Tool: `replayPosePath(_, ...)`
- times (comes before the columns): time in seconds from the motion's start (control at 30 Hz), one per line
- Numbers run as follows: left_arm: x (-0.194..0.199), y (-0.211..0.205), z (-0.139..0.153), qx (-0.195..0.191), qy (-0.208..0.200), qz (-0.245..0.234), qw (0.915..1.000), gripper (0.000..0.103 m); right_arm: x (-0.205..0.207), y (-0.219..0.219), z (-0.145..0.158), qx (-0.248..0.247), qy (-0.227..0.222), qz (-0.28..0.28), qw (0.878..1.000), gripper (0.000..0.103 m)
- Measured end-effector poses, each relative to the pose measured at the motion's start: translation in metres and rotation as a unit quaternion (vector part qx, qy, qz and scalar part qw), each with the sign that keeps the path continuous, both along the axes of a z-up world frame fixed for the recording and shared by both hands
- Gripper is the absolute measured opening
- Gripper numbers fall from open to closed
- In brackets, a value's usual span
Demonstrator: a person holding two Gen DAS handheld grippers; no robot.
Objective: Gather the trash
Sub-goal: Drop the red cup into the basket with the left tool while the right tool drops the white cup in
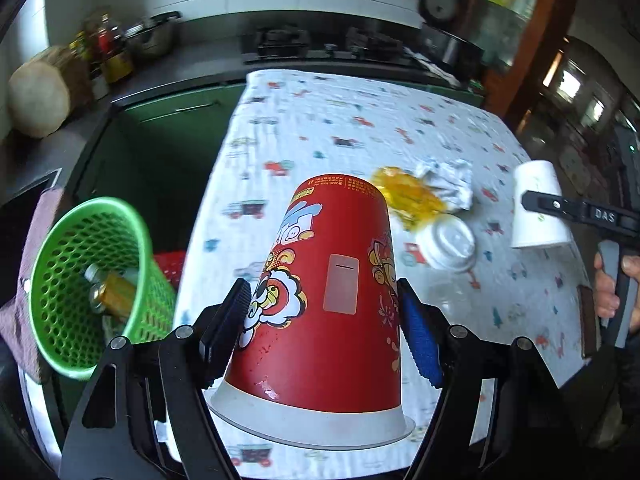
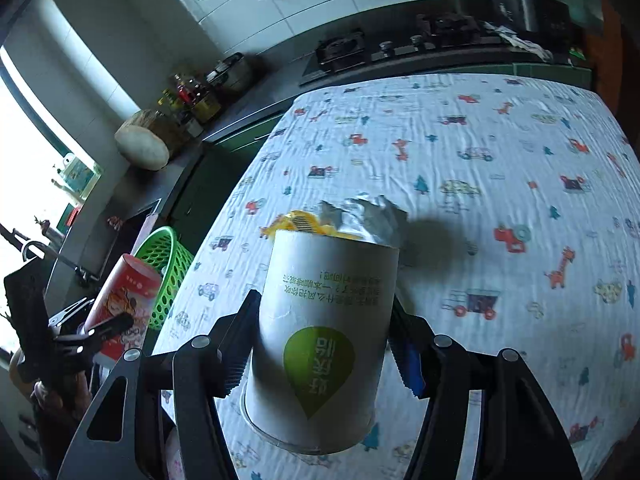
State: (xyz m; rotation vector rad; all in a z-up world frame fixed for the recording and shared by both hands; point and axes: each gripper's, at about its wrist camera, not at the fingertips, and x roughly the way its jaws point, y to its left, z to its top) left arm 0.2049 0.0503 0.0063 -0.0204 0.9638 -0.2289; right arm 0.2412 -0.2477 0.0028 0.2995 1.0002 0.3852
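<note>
Gripping an upside-down red paper cup (image 1: pixel 332 300), the left tool (image 1: pixel 322 328) has both pads pressed against the cup's sides; the wide white rim sits nearest the camera and hides the bench (image 1: pixel 360 112) right under it. The right tool (image 2: pixel 320 344) likewise clamps a white paper cup (image 2: pixel 320 340) with a green drop-shaped logo, also inverted, its print reading upside down. That cup blocks most of the litter behind it: only the tops of a yellow wrapper (image 2: pixel 298 222) and a crumpled white paper (image 2: pixel 368 210) peek over its base.

From the left wrist view the count is clearer: two cups held, one yellow wrapper (image 1: pixel 412 196), one crumpled paper (image 1: pixel 446 178) and one white plastic lid (image 1: pixel 448 242) lying close together on the patterned cloth. One green mesh basket (image 1: pixel 92 284) stands off the bench's left edge, tilted in this view, with a few cans or bottles inside (too blurred to count surely).

Both tools point steeply downward over the bench. A hand (image 1: pixel 614 292) wraps the right tool's grey handle at the frame's right edge, partly cut off. The background stove and jars are soft with blur.
</note>
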Motion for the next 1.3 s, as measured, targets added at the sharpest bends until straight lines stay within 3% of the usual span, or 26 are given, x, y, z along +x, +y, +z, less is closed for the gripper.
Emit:
replayPosePath(0.27,0.016,0.128,-0.004,0.016,-0.001,0.139,0.9902,0.072,0.031,0.100,0.009,0.004,-0.006,0.084,0.996,0.059)
replayPosePath(0.47,0.023,0.195,-0.022,0.007,0.015,0.201,0.9794,0.072,0.049,0.167,0.015,0.005,-0.012,0.133,0.991,0.059)
replayPosePath(0.9,0.035,0.260,-0.058,-0.010,0.035,0.252,0.9672,0.072,0.071,0.282,0.011,-0.002,-0.011,0.212,0.977,0.059)
replayPosePath(1.3,0.040,0.297,-0.087,-0.031,0.046,0.290,0.9553,0.073,0.090,0.389,-0.015,-0.023,-0.003,0.268,0.963,0.059)
